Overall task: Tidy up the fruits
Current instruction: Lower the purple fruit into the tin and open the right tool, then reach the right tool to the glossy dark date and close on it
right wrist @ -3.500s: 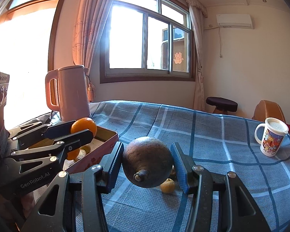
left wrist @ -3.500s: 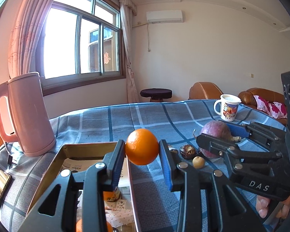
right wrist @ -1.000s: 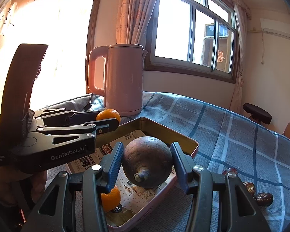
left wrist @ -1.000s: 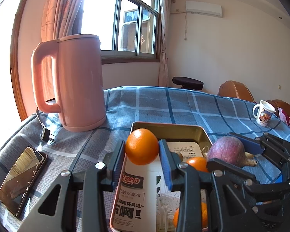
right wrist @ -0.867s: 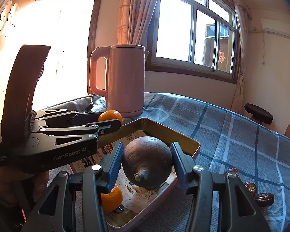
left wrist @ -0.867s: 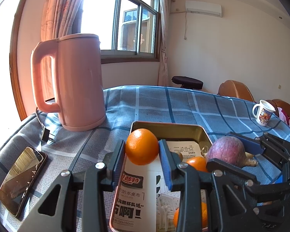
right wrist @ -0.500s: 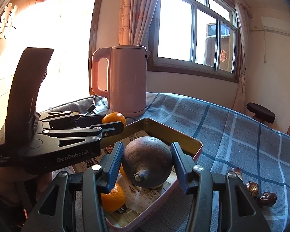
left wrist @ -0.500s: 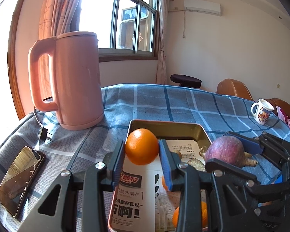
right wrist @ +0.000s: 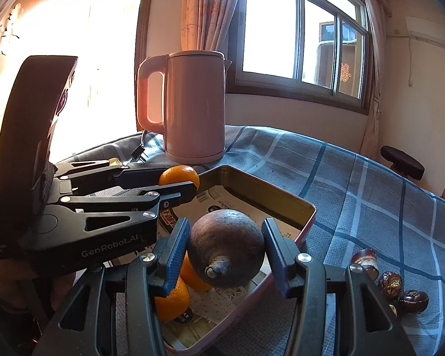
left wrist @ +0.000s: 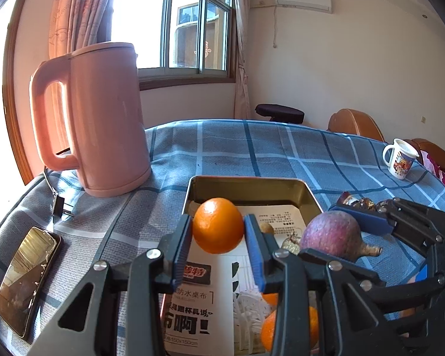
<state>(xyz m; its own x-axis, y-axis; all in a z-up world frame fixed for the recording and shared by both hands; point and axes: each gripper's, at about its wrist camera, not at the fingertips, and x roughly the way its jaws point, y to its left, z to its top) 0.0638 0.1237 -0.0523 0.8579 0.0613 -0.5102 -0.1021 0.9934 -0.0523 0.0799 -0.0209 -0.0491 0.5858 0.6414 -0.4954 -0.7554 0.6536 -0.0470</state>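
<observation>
Holding an orange [left wrist: 218,229] between its blue pads, the left tool [left wrist: 218,246] hangs at frame centre above the tin tray [left wrist: 246,184]. Right tool [right wrist: 225,255]: clamped on a purple round fruit [right wrist: 226,247], lower centre of its view, over the tray's near end. Tray contents: two oranges [right wrist: 172,299], printed paper. Worktop [left wrist: 252,148]: blue checked cloth; pink kettle [left wrist: 95,136] at left; phone [left wrist: 26,279] lower left; mug [left wrist: 400,161] far right; dark nuts [right wrist: 400,292] lower right.

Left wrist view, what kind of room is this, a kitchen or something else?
Most likely a home living room, not a kitchen: a wall air conditioner, brown leather sofa and curtained window surround a table with a blue plaid cloth.
</observation>
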